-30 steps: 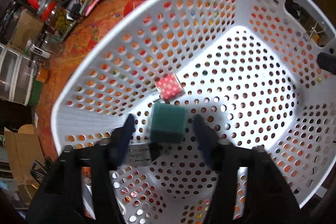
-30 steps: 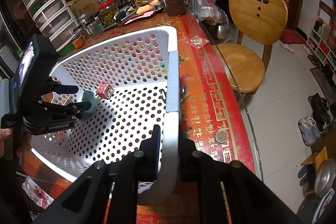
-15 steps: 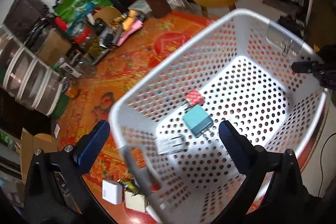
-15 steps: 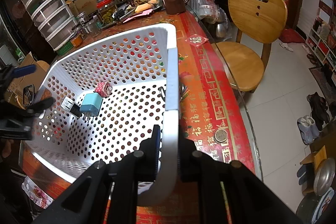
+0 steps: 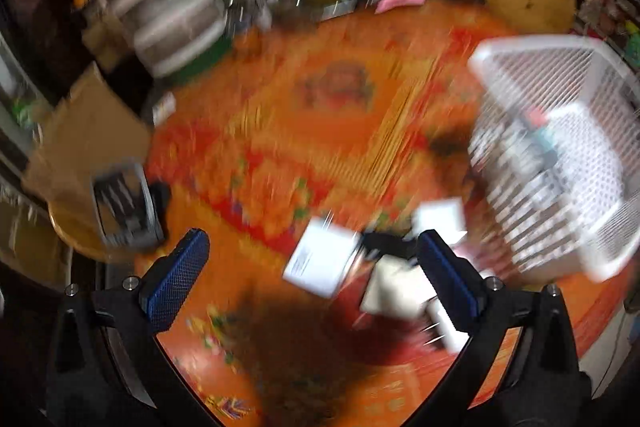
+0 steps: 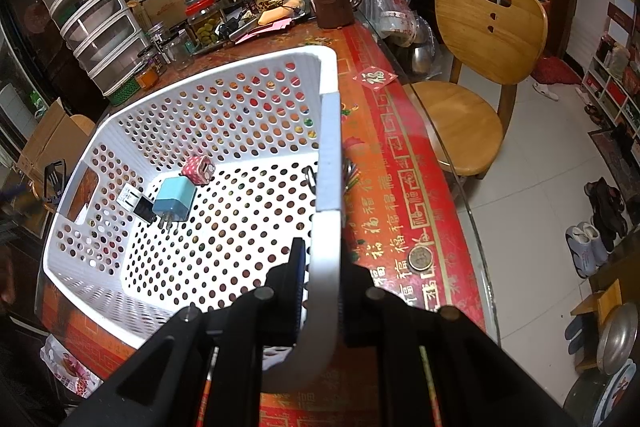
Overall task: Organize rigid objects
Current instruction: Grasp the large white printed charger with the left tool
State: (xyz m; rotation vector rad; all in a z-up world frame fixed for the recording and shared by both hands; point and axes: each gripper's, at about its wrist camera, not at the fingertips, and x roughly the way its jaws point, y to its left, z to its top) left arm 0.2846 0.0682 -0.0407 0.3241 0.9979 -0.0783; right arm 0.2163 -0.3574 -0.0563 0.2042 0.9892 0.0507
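My right gripper (image 6: 322, 255) is shut on the near rim of the white perforated basket (image 6: 330, 147). Inside the basket lie a teal charger plug (image 6: 175, 201), a pink dotted cube (image 6: 197, 169) and a black-and-white adapter (image 6: 136, 203). My left gripper (image 5: 312, 255) is open and empty, out of the basket, above the orange tablecloth. The left wrist view is motion-blurred. Under it lie white box-like objects (image 5: 320, 261) and a dark item (image 5: 384, 245). The basket (image 5: 560, 151) is at the right in that view.
Plastic drawers (image 6: 96, 23), jars, a brown mug (image 6: 330, 1) and bags crowd the table's far side. A wooden chair (image 6: 480, 47) stands at the right. A coin (image 6: 419, 259) lies on the cloth by the basket. A dark holder (image 5: 124, 207) sits at the left edge.
My left gripper released the teal charger into the basket, lifted out and swung left over the tablecloth. My right gripper has kept its hold on the rim.
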